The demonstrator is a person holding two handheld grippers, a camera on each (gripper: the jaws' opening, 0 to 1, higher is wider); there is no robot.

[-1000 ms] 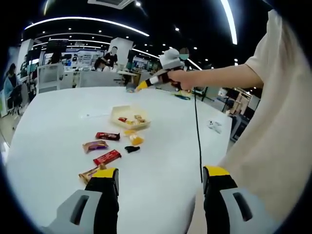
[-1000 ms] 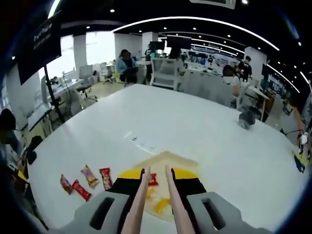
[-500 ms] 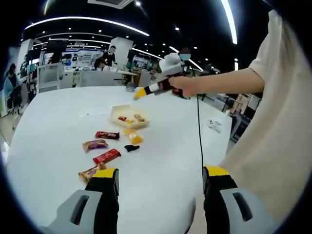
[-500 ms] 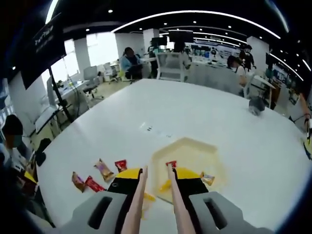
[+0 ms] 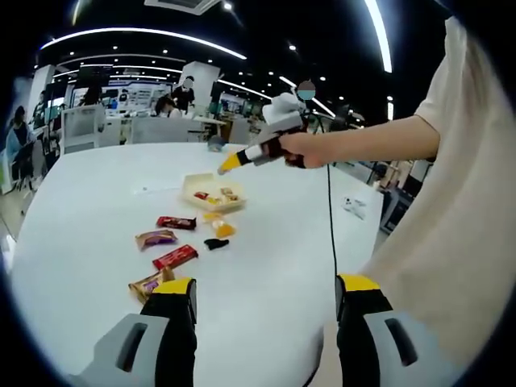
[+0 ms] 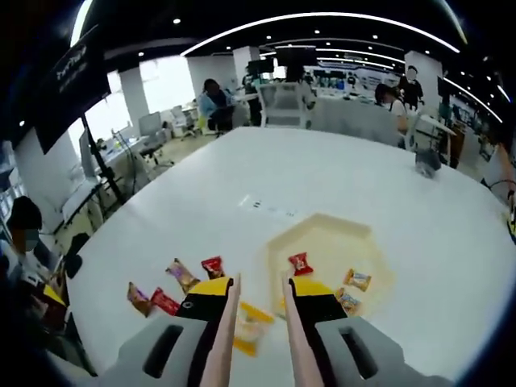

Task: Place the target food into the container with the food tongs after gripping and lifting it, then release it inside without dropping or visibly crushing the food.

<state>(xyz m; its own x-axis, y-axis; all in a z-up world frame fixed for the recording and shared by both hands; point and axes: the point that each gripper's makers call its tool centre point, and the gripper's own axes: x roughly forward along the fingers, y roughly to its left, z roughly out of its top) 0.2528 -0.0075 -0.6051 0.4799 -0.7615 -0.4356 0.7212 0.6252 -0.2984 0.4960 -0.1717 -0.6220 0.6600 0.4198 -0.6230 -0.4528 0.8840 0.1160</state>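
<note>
Left gripper view, left to right: a row of wrapped snack bars (image 5: 165,258) is lying on the white tabletop (image 5: 89,234), then a small black item (image 5: 215,243), a yellow pack (image 5: 223,229), and the pale shallow container (image 5: 211,193) with a few wrapped pieces inside. The left gripper (image 5: 262,310) is idling low over the near edge, fingers spread wide, holding nothing. The right gripper (image 5: 228,164) is hanging above the container, in the person's hand (image 5: 300,148).

Right gripper view: bars (image 6: 173,286) at left, then the tongs (image 6: 256,330) running up between the fingers, arms narrowly apart with nothing pinched between them. The yellow pack (image 6: 251,326), my guess for the target, is sitting on the tabletop just beside the container's (image 6: 322,242) near rim, under the tong tips.

Handling: the pack is looking light, glossy, crinkly film, probably slippery with soft contents. I'd be pinching it across the middle with light pressure, not by a sealed edge. The container is looking like thin rigid plastic, hexagonal.
</note>
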